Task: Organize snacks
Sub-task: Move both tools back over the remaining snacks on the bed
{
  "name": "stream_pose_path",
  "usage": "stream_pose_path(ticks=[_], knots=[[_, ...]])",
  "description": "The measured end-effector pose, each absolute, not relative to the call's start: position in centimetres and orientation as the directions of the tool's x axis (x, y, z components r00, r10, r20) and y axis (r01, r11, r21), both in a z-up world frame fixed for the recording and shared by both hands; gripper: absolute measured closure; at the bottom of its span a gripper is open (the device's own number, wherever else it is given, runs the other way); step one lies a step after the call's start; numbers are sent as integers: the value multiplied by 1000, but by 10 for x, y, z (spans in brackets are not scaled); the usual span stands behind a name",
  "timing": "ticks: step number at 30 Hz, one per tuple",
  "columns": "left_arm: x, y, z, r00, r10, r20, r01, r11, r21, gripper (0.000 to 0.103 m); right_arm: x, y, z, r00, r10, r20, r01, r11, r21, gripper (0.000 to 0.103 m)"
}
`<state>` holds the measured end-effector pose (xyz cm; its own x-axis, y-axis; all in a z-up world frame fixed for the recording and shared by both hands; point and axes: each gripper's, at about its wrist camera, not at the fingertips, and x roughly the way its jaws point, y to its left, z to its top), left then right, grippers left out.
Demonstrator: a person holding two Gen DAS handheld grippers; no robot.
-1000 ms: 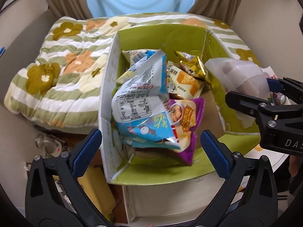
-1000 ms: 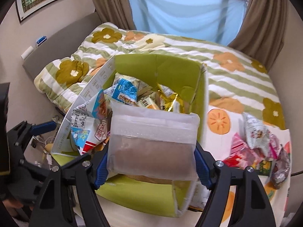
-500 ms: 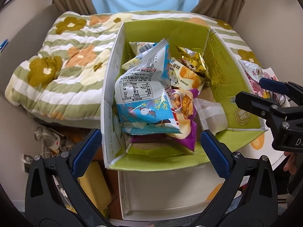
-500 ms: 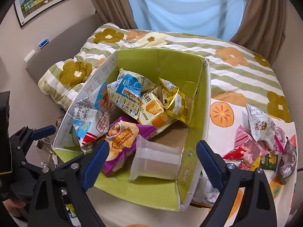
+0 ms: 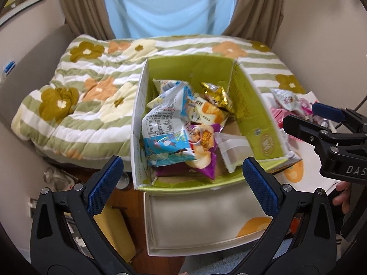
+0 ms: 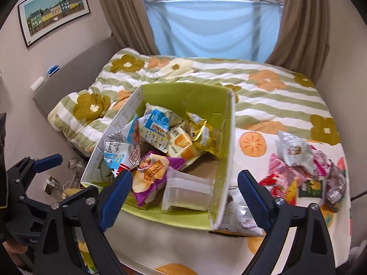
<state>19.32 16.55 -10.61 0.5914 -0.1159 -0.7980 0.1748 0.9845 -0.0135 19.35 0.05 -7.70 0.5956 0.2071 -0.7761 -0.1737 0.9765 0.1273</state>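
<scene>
**Mia:** Where did the see-through bag go? The right gripper (image 6: 183, 194) had it a second ago.

**Dad:** It let go. Now the clear pouch (image 6: 187, 191) lies inside the green cardboard box (image 6: 226, 142), in the near corner by the right wall. It touches the purple snack bag (image 6: 152, 171) beside it.

**Mia:** So is the claw holding anything?

**Dad:** No. Its two blue pads are spread wide with nothing between them, and it has pulled back from the box (you can see more of the room now).

**Mia:** And the other claw?

**Dad:** The left gripper (image 5: 181, 183) is wide open too, with nothing in it, same as before. It hangs over the near edge of the box.

**Mia:** What else is in the box?

**Dad:** A blue and white snack bag (image 5: 166, 126) leans on the left wall. Behind it sit an orange cracker pack (image 5: 206, 112) and a shiny gold packet (image 5: 215, 96). They have stayed where they were.

**Mia:** There are more snacks outside!

**Dad:** Yes, a loose pile of snack packets (image 6: 305, 171) lies on the white cloth with orange fruit prints (image 6: 252, 143), to the right of the box. One more packet (image 6: 240, 215) is tucked against the box's outer right wall. The flowery blanket (image 5: 87, 105) covers the bed behind.
</scene>
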Motion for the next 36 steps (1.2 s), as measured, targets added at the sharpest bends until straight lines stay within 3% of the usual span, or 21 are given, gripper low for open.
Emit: stream_pose_path(ticks=[2,4,14,23,36], knots=[[186,163,-100,600,-138,-788,182,983,-34,0,184,-6,-72,612,186,-769,-149,982,119,10],[178,158,-94,614,-152,-775,192,981,-40,0,176,-14,-67,624,163,-764,-122,986,111,0],[141,109,-82,647,-209,-734,239,969,-65,0,120,-76,-45,701,39,-713,17,997,71,0],[124,16,-76,656,-227,-720,258,964,-69,0,88,-163,-43,709,3,-706,77,994,81,0],[132,-106,-78,669,-222,-710,245,967,-72,0,83,-273,-51,712,-3,-702,43,998,40,0]])
